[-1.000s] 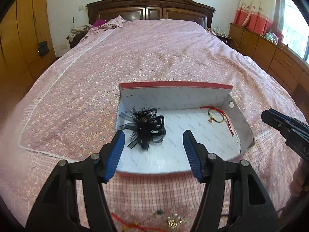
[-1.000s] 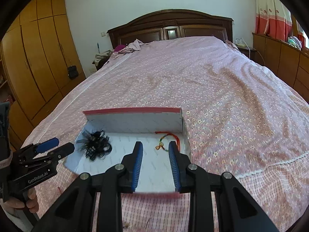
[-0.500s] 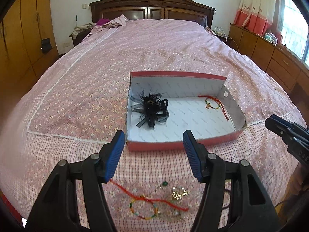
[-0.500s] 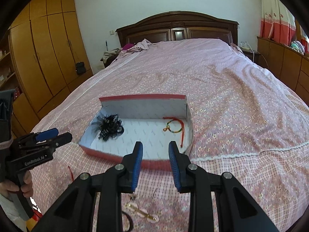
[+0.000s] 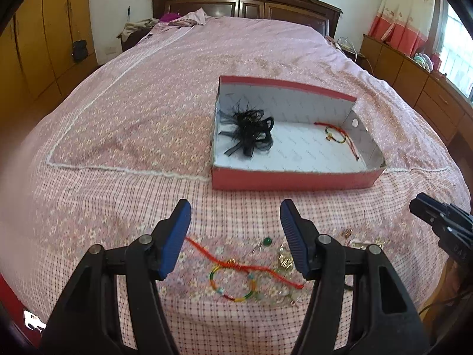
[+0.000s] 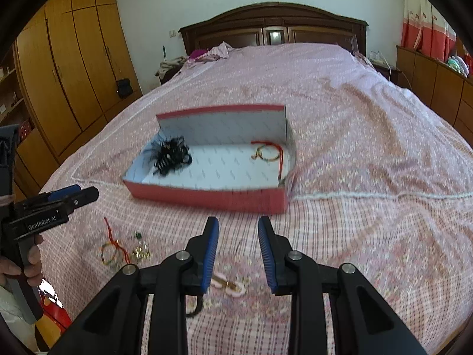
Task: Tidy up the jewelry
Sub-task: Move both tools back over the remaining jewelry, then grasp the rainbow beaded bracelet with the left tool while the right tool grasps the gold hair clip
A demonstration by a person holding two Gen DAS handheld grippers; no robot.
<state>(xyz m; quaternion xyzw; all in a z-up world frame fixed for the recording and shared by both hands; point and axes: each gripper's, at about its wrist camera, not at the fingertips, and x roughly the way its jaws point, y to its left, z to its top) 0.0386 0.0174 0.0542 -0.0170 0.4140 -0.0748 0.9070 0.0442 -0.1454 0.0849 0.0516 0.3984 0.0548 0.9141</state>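
Observation:
A red box [image 5: 292, 179] with a white inside lies on the pink bedspread; it also shows in the right wrist view [image 6: 207, 196]. In it are a black feathery hair bow [image 5: 249, 133] and a red-cord bracelet [image 5: 337, 136]. On the bed near me lie a red-cord beaded bracelet [image 5: 236, 281], a green-bead earring [image 5: 266, 241] and gold pieces [image 5: 283, 260]. My left gripper [image 5: 235, 236] is open and empty above them. My right gripper [image 6: 238, 251] is open and empty over a pink-and-gold hair clip [image 6: 227, 285].
The bed [image 6: 354, 124] stretches far back to a dark headboard [image 6: 275, 29]. Wooden wardrobes [image 6: 68, 68] stand at the left, low cabinets [image 5: 414, 80] at the right. The bed's front edge is just below both grippers.
Both grippers have pulled back from the box toward the bed's front edge. The loose jewelry on the bedspread has come into view under them. The jaws stay open.

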